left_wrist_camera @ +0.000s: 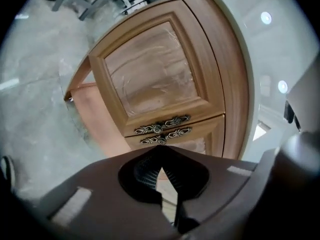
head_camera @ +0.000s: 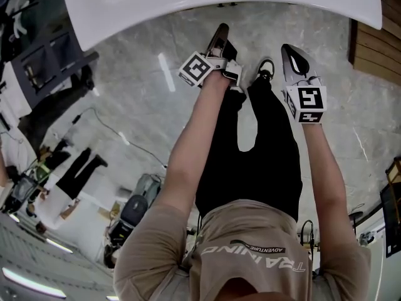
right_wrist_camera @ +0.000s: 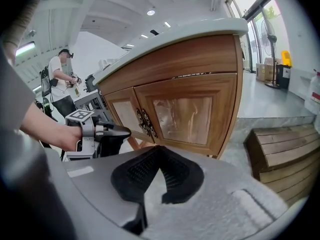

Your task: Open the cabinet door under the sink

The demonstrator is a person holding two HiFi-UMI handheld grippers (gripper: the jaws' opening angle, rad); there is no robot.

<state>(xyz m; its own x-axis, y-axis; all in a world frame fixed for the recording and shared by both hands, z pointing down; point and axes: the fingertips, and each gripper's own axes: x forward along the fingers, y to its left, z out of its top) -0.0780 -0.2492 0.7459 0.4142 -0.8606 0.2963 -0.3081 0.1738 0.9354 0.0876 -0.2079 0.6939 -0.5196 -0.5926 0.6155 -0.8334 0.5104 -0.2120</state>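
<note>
The wooden cabinet point(right_wrist_camera: 190, 84) stands under the white sink counter point(head_camera: 188, 5) with both doors closed. Each door point(right_wrist_camera: 187, 115) has a glossy panel, and two ornate metal handles point(right_wrist_camera: 145, 123) sit side by side at the centre seam. In the left gripper view the cabinet appears tilted, and the handles point(left_wrist_camera: 161, 129) lie just beyond my left gripper point(left_wrist_camera: 161, 147), which is shut and empty. The left gripper point(right_wrist_camera: 107, 134) hovers a short way in front of the doors without touching them. My right gripper point(right_wrist_camera: 159, 148) is also shut and empty, held further back. In the head view the counter hides the cabinet, with both grippers point(head_camera: 222, 29) point(head_camera: 287, 49) below its rim.
Wooden steps point(right_wrist_camera: 285, 154) sit on the floor to the right of the cabinet. A person point(right_wrist_camera: 60, 79) stands at a bench in the far background. My own legs and a shoe point(head_camera: 265, 69) are on the marble floor point(head_camera: 144, 93); gear lies at the left point(head_camera: 75, 162).
</note>
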